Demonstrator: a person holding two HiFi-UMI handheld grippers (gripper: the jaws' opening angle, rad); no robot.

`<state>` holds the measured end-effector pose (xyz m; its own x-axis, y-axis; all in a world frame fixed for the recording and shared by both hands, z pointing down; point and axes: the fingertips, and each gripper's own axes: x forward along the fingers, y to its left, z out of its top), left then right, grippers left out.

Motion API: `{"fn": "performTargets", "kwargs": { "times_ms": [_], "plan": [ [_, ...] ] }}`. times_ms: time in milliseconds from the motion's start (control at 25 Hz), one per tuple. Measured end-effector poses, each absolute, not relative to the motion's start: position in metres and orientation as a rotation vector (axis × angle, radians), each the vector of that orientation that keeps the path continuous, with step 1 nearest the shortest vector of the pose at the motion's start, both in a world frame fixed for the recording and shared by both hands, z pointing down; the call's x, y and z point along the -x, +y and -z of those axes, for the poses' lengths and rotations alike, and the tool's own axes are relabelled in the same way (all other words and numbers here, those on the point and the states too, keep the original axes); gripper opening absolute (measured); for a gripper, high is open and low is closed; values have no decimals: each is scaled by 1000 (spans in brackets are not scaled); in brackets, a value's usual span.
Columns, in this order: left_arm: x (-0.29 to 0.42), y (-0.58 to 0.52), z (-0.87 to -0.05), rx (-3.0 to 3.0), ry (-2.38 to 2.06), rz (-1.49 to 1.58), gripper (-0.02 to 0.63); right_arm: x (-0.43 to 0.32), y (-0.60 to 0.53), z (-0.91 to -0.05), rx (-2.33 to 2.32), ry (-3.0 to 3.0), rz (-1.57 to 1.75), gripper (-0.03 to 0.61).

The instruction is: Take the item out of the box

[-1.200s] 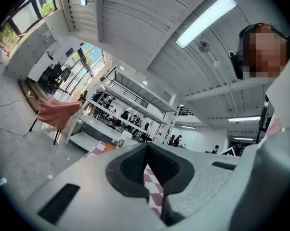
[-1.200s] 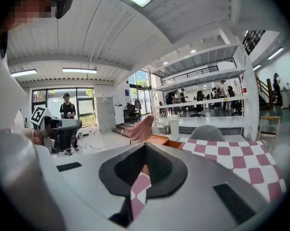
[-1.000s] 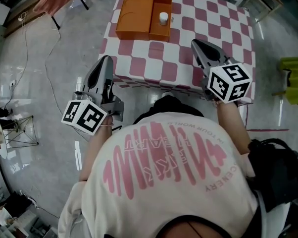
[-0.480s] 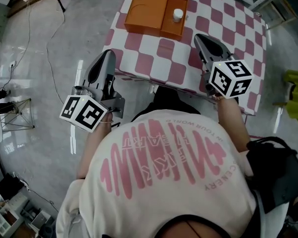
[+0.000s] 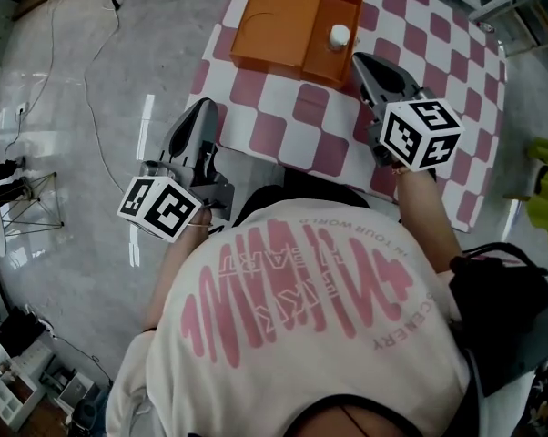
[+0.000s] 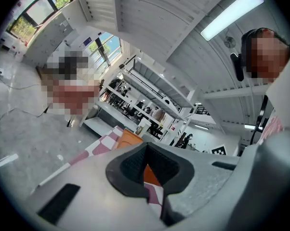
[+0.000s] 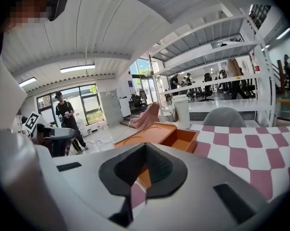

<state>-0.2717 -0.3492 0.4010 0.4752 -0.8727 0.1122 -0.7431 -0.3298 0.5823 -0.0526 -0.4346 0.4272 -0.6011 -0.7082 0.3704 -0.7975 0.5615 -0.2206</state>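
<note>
White bottle [image 5: 339, 36] stands in the right compartment of the open orange box [image 5: 272, 15], far side of the table [image 5: 292, 126]. Your right gripper [image 5: 363, 62] hovers just beside it, jaws closed, empty. Your left gripper [image 5: 201, 109] is off the table's left edge, jaws closed, empty.

White bottle [image 5: 339, 36] upright in orange box [image 5: 276, 16]

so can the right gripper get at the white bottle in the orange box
Probably yes: the orange box lies open and nothing stands between the right gripper and the white bottle, though its fingers are shut.
</note>
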Motion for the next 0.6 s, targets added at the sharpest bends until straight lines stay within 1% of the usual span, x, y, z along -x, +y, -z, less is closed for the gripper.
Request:
{"fn": "performTargets", "kwargs": {
  "times_ms": [200, 600],
  "plan": [
    [269, -357, -429, -2100, -1308, 223, 6, 53, -455, -446, -1249, -2535, -596, 5],
    [291, -378, -467, -2029, -1343, 125, 6, 38, -494, -478, -1281, -2500, -649, 5]
  ]
}}
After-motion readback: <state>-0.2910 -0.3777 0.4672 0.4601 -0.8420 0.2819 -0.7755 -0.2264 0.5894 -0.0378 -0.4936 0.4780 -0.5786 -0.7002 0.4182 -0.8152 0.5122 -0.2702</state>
